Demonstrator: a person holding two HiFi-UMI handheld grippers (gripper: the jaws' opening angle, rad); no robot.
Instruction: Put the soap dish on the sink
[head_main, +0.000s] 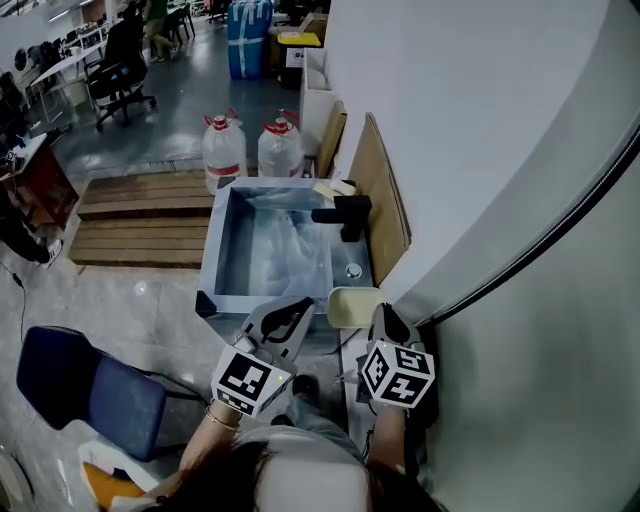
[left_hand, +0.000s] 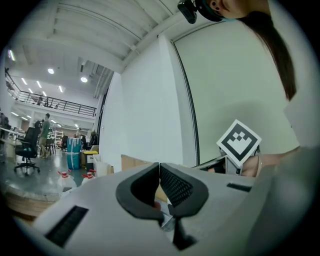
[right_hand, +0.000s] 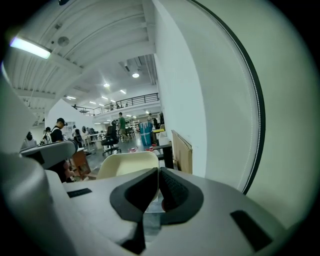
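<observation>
Right tongs (right_hand: 159, 172) clenched on edge of soap dish (head_main: 352, 305), over near right corner of sink (head_main: 210, 262); left tongs (left_hand: 159, 167) pressed together, empty. Risks tipping and dropping from so thin a pinch.

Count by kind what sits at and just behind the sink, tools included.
Water jugs: 2
Sink: 1
Faucet: 1
Soap dish: 1
Tools: 2, left tool and right tool
Total: 7
</observation>
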